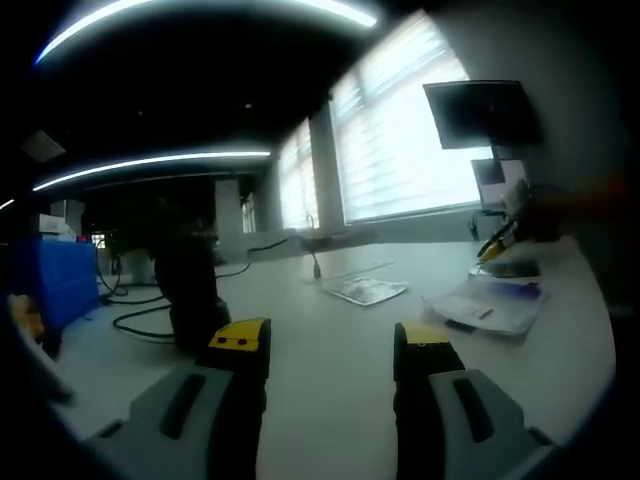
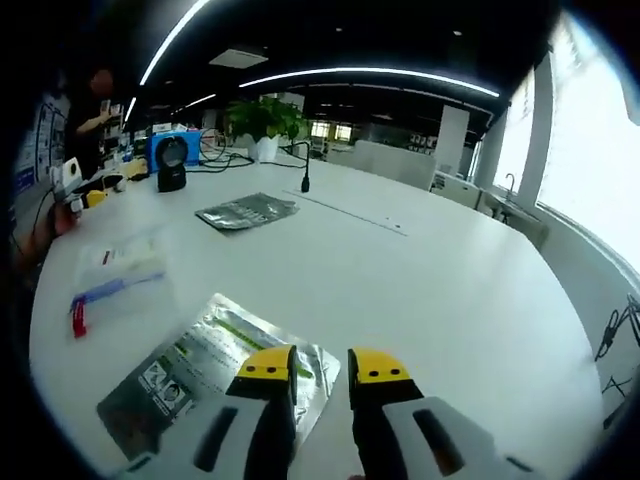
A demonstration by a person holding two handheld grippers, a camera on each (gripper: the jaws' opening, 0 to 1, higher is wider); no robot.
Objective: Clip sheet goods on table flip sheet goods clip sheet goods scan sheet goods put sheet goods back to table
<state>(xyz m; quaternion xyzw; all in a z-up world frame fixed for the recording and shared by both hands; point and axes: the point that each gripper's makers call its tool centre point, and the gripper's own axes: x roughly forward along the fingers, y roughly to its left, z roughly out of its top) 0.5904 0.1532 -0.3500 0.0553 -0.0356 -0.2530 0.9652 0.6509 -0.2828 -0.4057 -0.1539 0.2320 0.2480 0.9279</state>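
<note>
Right gripper (image 2: 322, 368), narrowly parted, hovers at silver packet's (image 2: 215, 370) edge; left gripper (image 1: 332, 345) wide, holding nothing

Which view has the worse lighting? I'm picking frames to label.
Left gripper view: backlit by bright windows, blown out, so the table and sheet packets look dim and soft. Right gripper view: even ceiling light, the silver packet is legible with mild glare; fisheye bending in both.

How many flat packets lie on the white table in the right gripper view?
3: a silver packet just ahead of the right gripper, a clear packet toward the table's left edge, another silver packet farther back. More may lie out of frame.
</note>
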